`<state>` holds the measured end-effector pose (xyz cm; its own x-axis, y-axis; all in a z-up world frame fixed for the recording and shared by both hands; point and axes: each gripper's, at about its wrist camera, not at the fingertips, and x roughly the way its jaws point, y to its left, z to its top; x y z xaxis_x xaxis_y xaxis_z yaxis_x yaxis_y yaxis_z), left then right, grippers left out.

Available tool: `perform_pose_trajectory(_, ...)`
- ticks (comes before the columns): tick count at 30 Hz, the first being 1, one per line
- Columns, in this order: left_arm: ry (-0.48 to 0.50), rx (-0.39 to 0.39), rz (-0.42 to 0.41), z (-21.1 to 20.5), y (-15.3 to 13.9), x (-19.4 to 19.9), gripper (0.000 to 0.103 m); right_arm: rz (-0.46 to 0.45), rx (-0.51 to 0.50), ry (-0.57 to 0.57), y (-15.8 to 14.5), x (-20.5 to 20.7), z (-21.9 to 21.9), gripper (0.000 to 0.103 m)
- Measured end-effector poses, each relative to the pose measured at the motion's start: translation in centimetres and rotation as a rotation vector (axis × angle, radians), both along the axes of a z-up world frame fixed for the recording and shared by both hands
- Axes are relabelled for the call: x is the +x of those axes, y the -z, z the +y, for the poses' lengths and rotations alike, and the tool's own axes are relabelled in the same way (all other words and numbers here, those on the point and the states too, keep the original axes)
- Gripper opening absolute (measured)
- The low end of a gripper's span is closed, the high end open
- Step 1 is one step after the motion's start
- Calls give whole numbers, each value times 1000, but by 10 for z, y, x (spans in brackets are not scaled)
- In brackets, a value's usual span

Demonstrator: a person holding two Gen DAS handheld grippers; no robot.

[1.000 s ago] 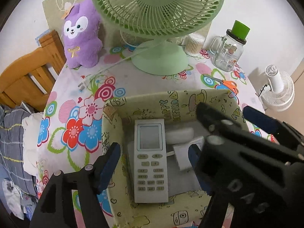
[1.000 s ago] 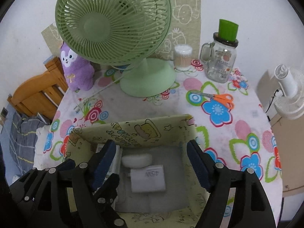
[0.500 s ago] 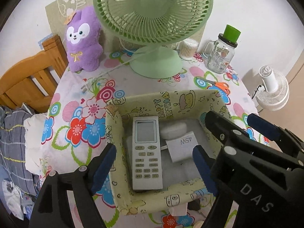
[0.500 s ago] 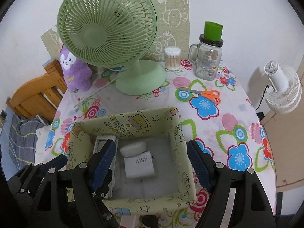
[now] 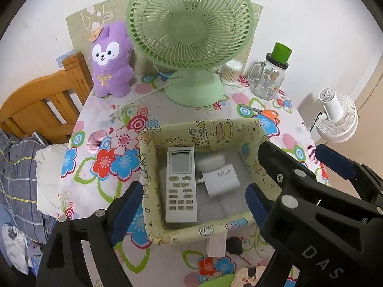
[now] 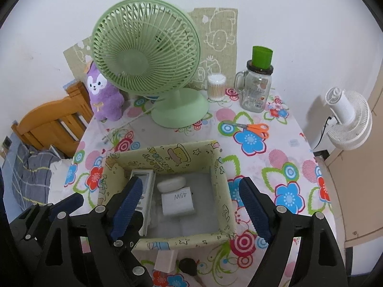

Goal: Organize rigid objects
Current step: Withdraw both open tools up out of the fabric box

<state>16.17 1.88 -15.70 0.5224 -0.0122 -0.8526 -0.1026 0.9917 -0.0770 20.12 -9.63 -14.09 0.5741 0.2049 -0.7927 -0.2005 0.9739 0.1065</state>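
Left gripper (image 5: 194,196): jaws spread wide and empty; they have just been opening, and the view has pulled up and back from the box since a second ago.
Remote (image 5: 180,184): lies flat along the left wall inside the storage box (image 5: 148,191).
Case and charger: a white oval case (image 5: 210,162) and a charger marked 45W (image 5: 221,179) lie beside the remote on the box floor.
Right gripper (image 6: 190,211): also spread, nothing between its pads, backing off likewise.
Outside box: a white block (image 6: 165,260) and a dark item (image 6: 188,266), possibly a key fob, lie at the near wall.
Meaning: three items stowed; those two look next.
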Motion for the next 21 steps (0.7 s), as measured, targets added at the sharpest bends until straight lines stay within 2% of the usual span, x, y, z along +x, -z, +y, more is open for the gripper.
perform_pose_trajectory(21, -2, -1, -53, -18, -26, -40, 90, -50, 18, 27, -28, -43, -27, 86)
